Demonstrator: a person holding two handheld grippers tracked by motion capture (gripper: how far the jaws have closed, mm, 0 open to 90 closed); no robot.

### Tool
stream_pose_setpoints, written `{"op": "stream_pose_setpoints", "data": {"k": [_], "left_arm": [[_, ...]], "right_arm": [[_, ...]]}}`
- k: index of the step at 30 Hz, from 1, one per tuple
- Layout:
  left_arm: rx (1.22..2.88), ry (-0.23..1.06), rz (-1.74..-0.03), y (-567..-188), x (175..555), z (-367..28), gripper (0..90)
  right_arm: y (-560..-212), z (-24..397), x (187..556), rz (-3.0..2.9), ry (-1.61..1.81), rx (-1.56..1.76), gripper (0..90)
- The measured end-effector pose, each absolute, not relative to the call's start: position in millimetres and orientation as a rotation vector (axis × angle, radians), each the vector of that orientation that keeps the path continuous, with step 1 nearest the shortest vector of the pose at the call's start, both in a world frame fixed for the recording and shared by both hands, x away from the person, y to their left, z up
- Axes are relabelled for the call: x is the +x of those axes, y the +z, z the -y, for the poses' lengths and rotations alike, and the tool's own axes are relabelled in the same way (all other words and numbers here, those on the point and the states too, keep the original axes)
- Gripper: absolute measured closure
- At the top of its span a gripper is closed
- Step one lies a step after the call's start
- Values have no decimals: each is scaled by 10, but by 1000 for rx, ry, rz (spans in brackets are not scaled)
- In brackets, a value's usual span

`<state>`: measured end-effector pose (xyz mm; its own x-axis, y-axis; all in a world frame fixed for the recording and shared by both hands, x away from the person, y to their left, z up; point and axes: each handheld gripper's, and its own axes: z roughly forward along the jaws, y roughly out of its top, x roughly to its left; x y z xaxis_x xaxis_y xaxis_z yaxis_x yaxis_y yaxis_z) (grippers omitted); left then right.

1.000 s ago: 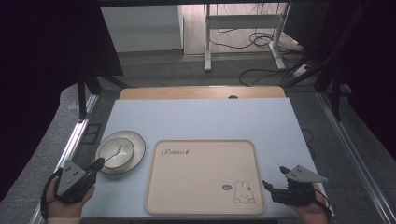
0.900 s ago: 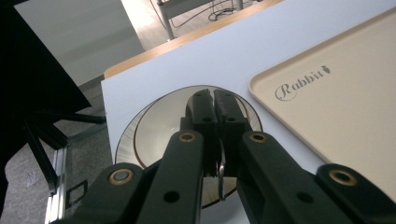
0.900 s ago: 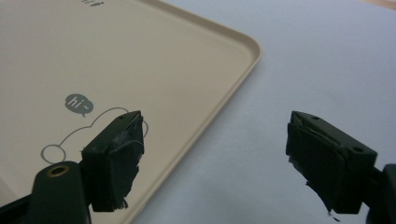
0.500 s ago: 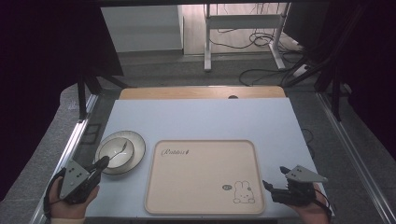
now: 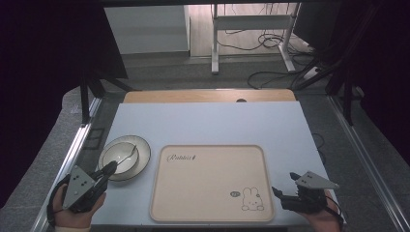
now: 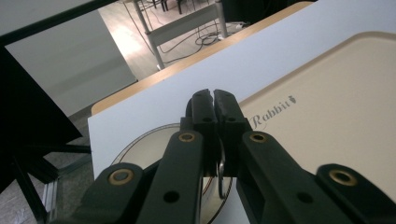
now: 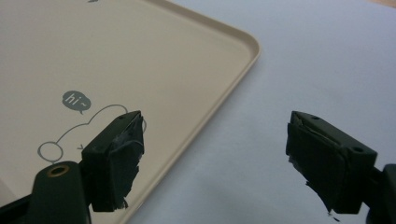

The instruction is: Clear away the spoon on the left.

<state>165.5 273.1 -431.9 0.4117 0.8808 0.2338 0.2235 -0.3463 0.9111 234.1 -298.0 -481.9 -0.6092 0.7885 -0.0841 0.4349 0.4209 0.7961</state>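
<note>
A white bowl sits on a pale plate at the table's left, with a thin utensil lying in the bowl. My left gripper is shut, its tips at the plate's near edge; the left gripper view shows the jaws pressed together over the plate, nothing visibly between them. A beige tray with a rabbit drawing lies in the middle. My right gripper stands open just right of the tray's near corner. Its jaws straddle the tray's edge with nothing between them.
The white table stretches bare behind the tray to a wooden strip along its far edge. Beyond stand a metal frame and floor cables. A metal rail runs along the table's left side.
My left gripper has crept forward and right, bringing its tips up to the plate's near edge. The right gripper has stayed put.
</note>
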Motion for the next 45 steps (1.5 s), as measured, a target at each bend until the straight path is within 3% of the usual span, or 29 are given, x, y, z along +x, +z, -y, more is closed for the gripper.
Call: {"op": "stream_pose_setpoints", "data": {"k": [45], "left_arm": [[1883, 893, -858, -4422, 1818, -2315, 896]], "right_arm": [[-4827, 2966, 2347, -2236, 1047, 1030, 199]]}}
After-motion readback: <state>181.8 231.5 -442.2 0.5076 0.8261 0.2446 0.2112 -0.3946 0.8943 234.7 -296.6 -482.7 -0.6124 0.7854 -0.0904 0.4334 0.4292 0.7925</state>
